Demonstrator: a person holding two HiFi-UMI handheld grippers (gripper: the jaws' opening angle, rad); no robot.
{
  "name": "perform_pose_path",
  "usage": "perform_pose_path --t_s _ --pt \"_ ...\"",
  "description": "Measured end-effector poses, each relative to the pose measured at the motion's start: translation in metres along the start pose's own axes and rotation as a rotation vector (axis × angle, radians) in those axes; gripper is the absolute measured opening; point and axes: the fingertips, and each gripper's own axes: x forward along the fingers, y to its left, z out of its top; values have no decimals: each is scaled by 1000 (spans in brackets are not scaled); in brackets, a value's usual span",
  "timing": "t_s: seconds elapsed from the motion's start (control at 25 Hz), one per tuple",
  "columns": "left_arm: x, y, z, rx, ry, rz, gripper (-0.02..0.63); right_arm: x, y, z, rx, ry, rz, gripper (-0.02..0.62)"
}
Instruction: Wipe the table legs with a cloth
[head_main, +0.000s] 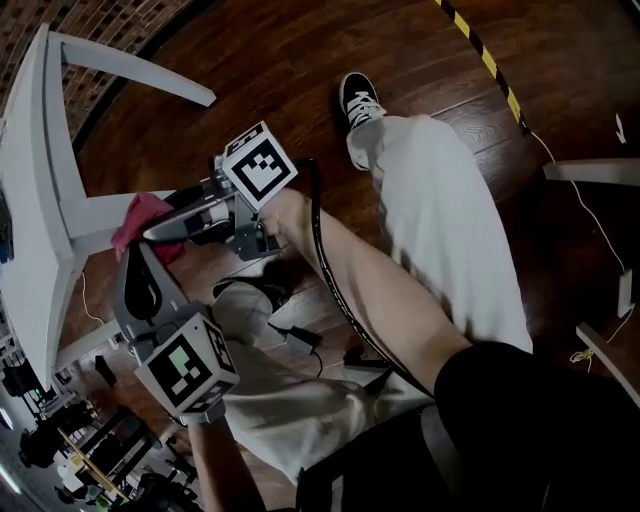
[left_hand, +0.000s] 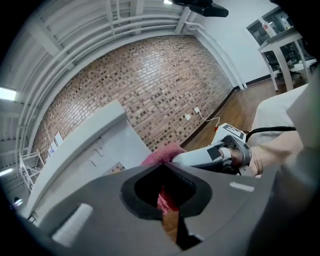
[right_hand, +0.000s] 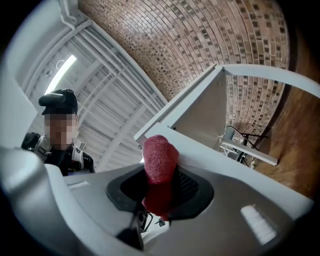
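Note:
A white table (head_main: 30, 150) stands at the left, and its leg (head_main: 105, 210) slants down to the wooden floor. A red cloth (head_main: 140, 215) is pressed against that leg, with my right gripper (head_main: 152, 232) shut on it. In the right gripper view the cloth (right_hand: 160, 160) bulges out between the jaws of the right gripper (right_hand: 160, 200) and touches the white leg (right_hand: 220, 167). My left gripper (head_main: 137, 258) is just below, jaws together and holding nothing. In its own view the left gripper (left_hand: 165, 200) points at the cloth (left_hand: 162, 154) and the leg (left_hand: 125, 145).
My own leg and black shoe (head_main: 358, 100) are on the dark wood floor. Yellow-black tape (head_main: 480, 50) runs across the top right. More white furniture legs (head_main: 590, 170) stand at the right. A cable (head_main: 325, 270) trails from the right gripper. A person (right_hand: 60, 140) stands beyond.

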Motion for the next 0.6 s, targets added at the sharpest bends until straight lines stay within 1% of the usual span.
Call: perform_pose_path --t_s 0.08,0.12,0.28,0.4,0.48,0.6 --pt "4 -11 -15 -10 46 -13 2 -10 -6 -9 12 36 2 99" --pt "7 -17 -24 -17 79 -27 2 -16 -12 -15 24 60 -13 98" --pt "19 -37 -68 -46 242 -92 0 -39 -44 -45 117 130 -92 96" --pt "29 -49 -105 -67 379 -120 0 -55 -72 -72 197 175 -188 95" --pt "36 -54 -121 -76 426 -121 0 -63 -88 -83 243 158 -235 95" --pt "47 -63 -134 -62 457 -138 0 -76 -103 -91 286 97 -264 97"
